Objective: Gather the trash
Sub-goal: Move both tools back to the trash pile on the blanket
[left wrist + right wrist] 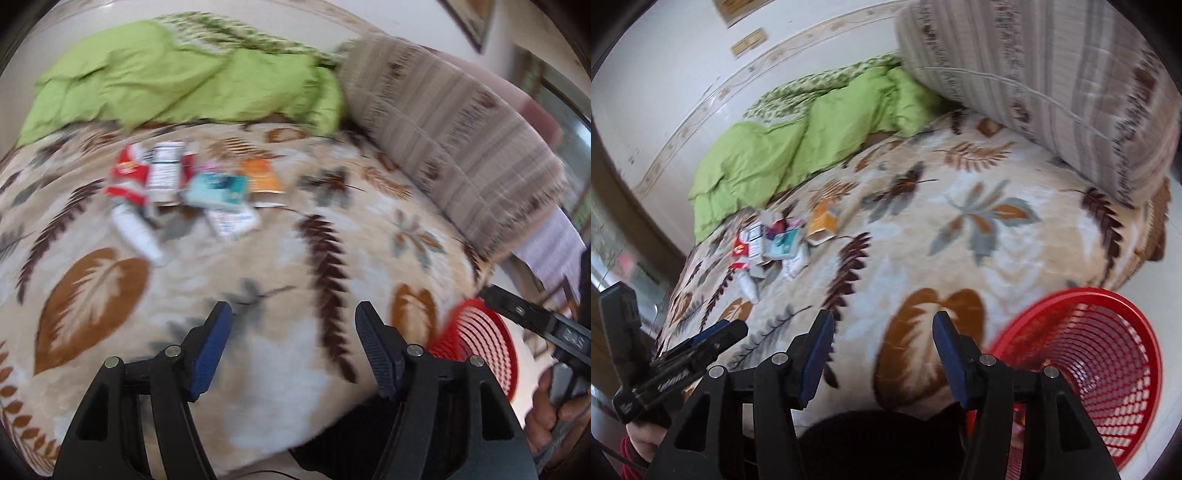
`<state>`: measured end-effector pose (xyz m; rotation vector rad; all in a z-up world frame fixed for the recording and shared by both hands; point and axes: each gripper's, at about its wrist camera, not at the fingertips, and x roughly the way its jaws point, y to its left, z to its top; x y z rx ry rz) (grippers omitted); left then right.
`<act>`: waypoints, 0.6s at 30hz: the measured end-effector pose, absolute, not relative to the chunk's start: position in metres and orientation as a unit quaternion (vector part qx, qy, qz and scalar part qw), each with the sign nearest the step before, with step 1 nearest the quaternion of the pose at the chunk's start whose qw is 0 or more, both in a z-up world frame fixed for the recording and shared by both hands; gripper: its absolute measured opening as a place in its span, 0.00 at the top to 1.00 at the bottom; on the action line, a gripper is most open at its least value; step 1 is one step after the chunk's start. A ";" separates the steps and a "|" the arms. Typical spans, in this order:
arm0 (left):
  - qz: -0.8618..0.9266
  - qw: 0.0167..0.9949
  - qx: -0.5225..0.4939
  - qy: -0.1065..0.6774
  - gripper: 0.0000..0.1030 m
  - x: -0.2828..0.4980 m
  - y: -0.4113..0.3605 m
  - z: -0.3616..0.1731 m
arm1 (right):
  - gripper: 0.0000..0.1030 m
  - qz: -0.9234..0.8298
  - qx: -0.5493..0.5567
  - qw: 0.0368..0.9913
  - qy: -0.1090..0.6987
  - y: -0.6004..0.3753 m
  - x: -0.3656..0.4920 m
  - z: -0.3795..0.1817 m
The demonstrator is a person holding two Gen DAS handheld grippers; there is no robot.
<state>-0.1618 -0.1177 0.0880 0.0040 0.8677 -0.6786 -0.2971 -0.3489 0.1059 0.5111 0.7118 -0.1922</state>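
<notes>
- The left hand-held gripper point(293, 325) hangs over a bed point(258, 350) spread with a leaf-patterned blanket, its blue-padded jaws apart with nothing between them.
- The right hand-held gripper point(882, 334) is likewise spread open and empty above the same blanket.
- A pile of trash point(184, 184), red, white, teal and orange wrappers and a white tube, lies clustered on the bed, well apart from both grippers.
- A red mesh basket point(1108, 369) stands beside the bed's near edge, close to the right hand-held gripper.
- A green quilt point(166, 77) lies bunched behind the trash, beside a striped pillow point(461, 136).
</notes>
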 end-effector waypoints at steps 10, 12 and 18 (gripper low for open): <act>-0.146 0.868 -0.101 0.464 0.34 -0.039 -0.042 0.053 | 0.41 -0.024 0.196 0.913 0.358 -0.293 -0.217 0.108; -0.141 0.864 -0.111 0.471 0.34 -0.019 -0.046 0.045 | 0.41 -0.020 0.190 0.913 0.360 -0.289 -0.205 0.109; -0.114 0.864 -0.098 0.480 0.54 0.017 -0.063 0.017 | 0.41 -0.007 0.190 0.911 0.366 -0.283 -0.160 0.110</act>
